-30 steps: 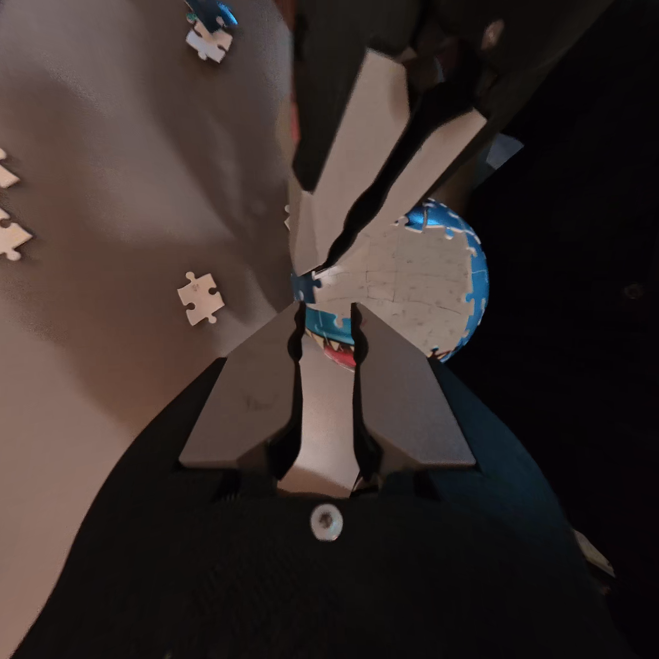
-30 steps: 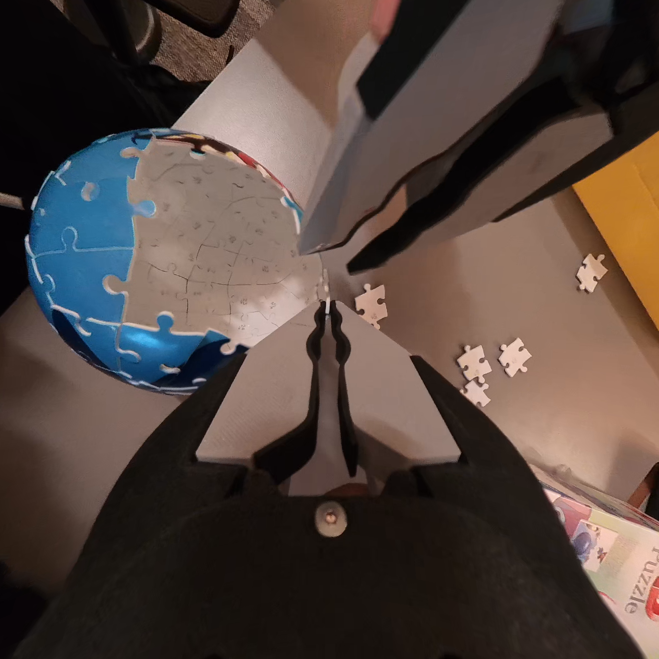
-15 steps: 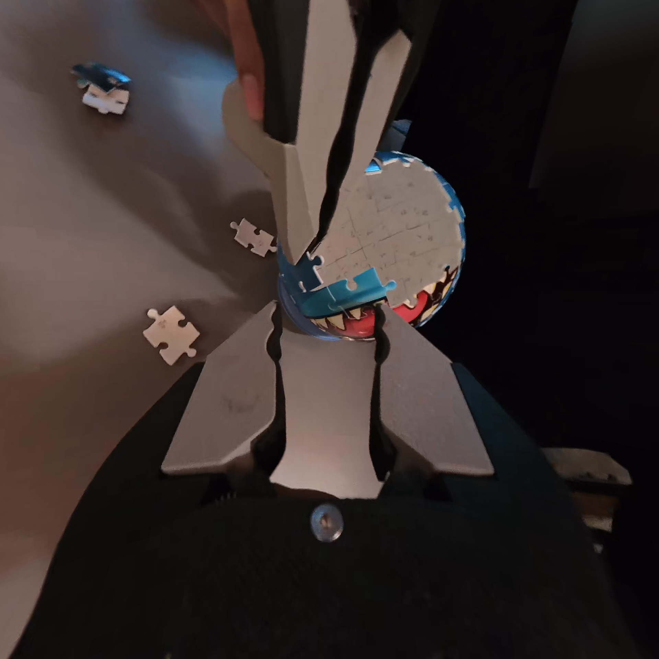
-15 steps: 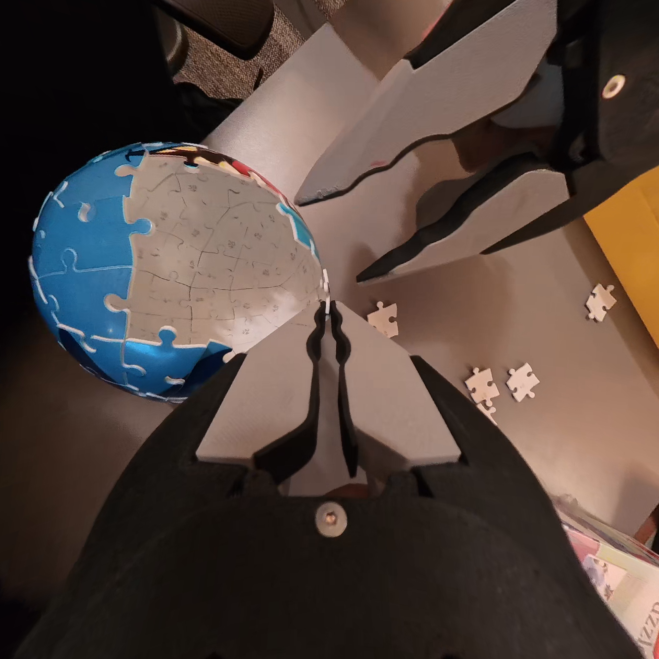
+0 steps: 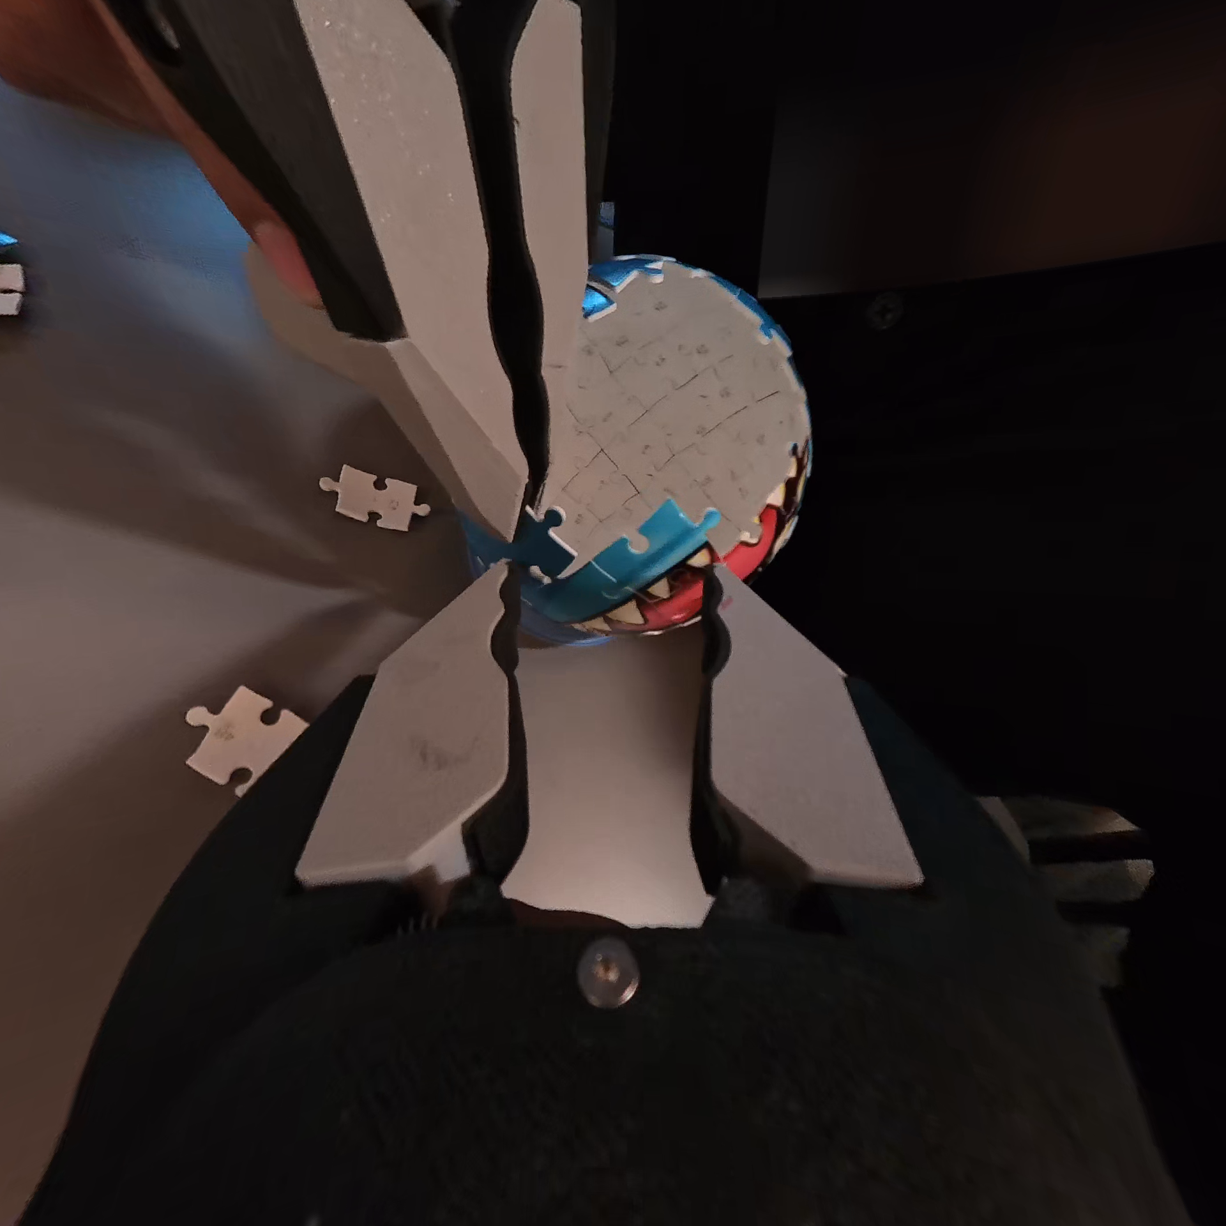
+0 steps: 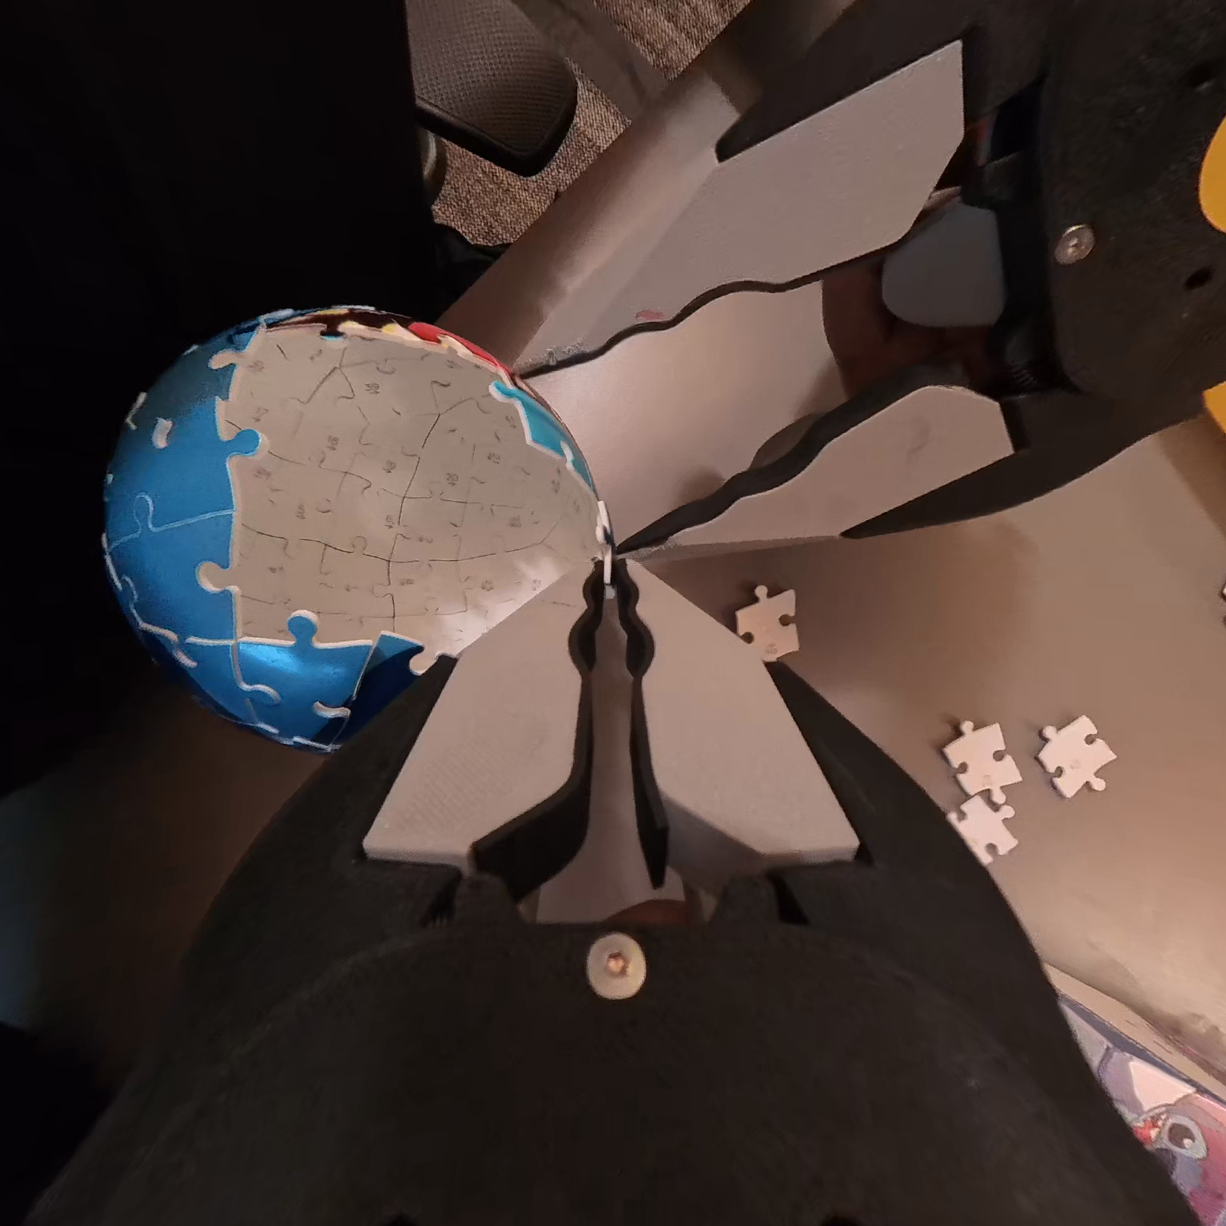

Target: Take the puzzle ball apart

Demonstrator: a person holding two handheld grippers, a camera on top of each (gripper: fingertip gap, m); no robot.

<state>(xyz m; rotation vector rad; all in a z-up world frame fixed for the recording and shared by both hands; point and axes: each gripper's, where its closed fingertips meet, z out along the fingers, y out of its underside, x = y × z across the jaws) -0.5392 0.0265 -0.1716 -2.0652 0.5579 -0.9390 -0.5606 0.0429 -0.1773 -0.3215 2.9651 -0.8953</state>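
Right gripper (image 6: 609, 576) pinches the rim of the half-open blue, hollow puzzle ball (image 6: 345, 524) held above the grey table (image 6: 929, 597); left gripper (image 5: 607, 584) spread around it — next, judged: close, steady, peel a piece.

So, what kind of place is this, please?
Probably an office or a desk at home: a plain grey table with loose puzzle pieces, the edge of a printed puzzle box, and what looks like a fabric chair seat beyond.
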